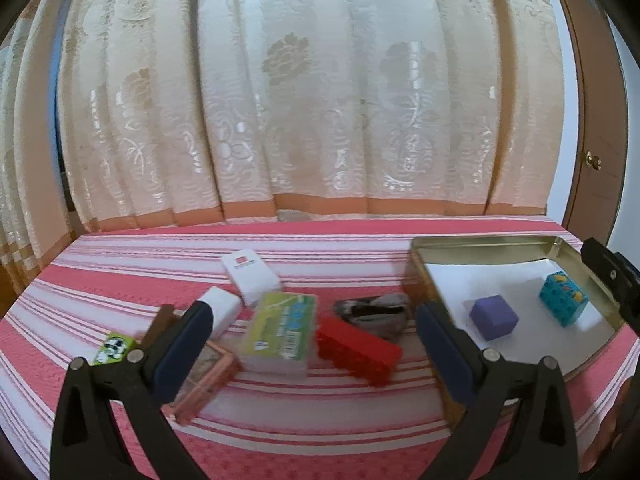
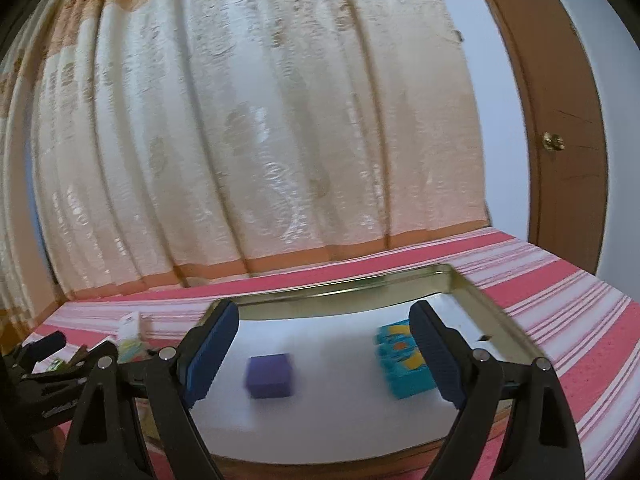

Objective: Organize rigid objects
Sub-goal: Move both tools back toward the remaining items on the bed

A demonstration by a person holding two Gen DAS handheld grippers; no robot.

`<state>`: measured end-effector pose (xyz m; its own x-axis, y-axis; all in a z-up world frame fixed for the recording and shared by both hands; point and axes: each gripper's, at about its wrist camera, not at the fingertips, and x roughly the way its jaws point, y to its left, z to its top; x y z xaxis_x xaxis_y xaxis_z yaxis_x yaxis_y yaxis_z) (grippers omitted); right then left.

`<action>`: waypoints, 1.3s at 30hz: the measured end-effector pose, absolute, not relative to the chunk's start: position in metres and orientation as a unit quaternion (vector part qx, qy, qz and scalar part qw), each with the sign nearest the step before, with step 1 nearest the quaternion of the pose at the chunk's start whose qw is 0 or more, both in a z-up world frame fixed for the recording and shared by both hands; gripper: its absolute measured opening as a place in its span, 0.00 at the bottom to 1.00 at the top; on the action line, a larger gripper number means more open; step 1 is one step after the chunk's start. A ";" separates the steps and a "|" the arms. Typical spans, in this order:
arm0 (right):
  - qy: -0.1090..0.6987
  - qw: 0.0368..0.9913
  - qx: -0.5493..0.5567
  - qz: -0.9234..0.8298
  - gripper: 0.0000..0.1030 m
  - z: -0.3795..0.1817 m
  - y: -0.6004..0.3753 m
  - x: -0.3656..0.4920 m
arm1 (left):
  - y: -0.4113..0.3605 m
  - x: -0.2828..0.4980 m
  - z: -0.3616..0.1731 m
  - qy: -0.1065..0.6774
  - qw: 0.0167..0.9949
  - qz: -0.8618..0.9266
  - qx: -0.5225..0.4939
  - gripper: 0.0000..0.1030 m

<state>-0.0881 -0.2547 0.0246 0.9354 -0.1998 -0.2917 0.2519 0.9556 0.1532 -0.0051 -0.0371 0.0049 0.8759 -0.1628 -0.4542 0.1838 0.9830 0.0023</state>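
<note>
Gold-rimmed tin tray [image 2: 472, 280] is sitting under the right gripper [image 2: 324, 356], already holding a purple cube [image 2: 269, 376] and a teal box [image 2: 404, 364]. Both grippers are standing spread and empty. Ahead of the left gripper [image 1: 312, 344], a red brick [image 1: 358, 350], green box [image 1: 282, 332] and white boxes [image 1: 252, 276] are lying loose, so most sorting is probably remaining.

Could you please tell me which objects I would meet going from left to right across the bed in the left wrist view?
Green panda box → pink case → green-labelled packet → red brick → purple cube → teal box, these last two inside the metal tin.
</note>
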 end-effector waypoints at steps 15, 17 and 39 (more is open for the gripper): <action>0.187 0.976 0.104 -0.034 0.86 0.017 -0.170 -0.062 | 0.043 0.014 -0.001 0.261 0.964 -0.047 -0.002 0.99; 0.198 0.975 0.103 -0.022 0.86 0.015 -0.160 -0.057 | 0.052 0.016 -0.002 0.261 0.964 -0.040 0.000 0.99; 0.345 0.930 0.078 0.098 0.85 -0.018 -0.024 0.001 | 0.154 0.048 -0.021 0.333 0.941 0.030 -0.056 0.99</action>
<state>0.0009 -0.0242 -0.0182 0.7425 0.2366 -0.6267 -0.1293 0.9686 0.2125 0.0475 0.1536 -0.0207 0.7768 0.0184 -0.6295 -0.0930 0.9920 -0.0858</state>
